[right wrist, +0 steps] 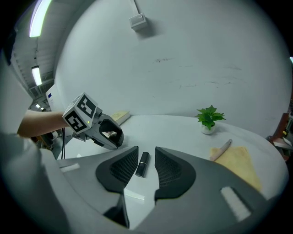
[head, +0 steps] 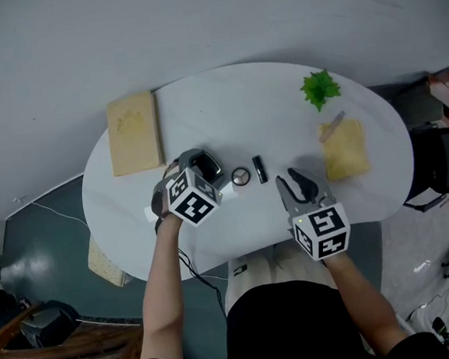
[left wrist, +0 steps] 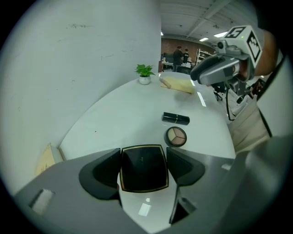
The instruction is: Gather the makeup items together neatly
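Collision risk: left gripper (left wrist: 143, 157), clamped on the black compact (left wrist: 143, 170), could knock the round eyeshadow pan (left wrist: 176, 136) just right; right gripper (right wrist: 146, 151) gapes empty.

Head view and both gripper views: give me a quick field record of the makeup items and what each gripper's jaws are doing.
surface: white oval table
left gripper: jaws closed on the black square compact
right gripper: jaws apart, gripping nothing
lipstick tube: lying on the table ahead of the right jaws, untouched
round eyeshadow palette: on the table between compact and lipstick tube
other things: potted plant, yellow cloth
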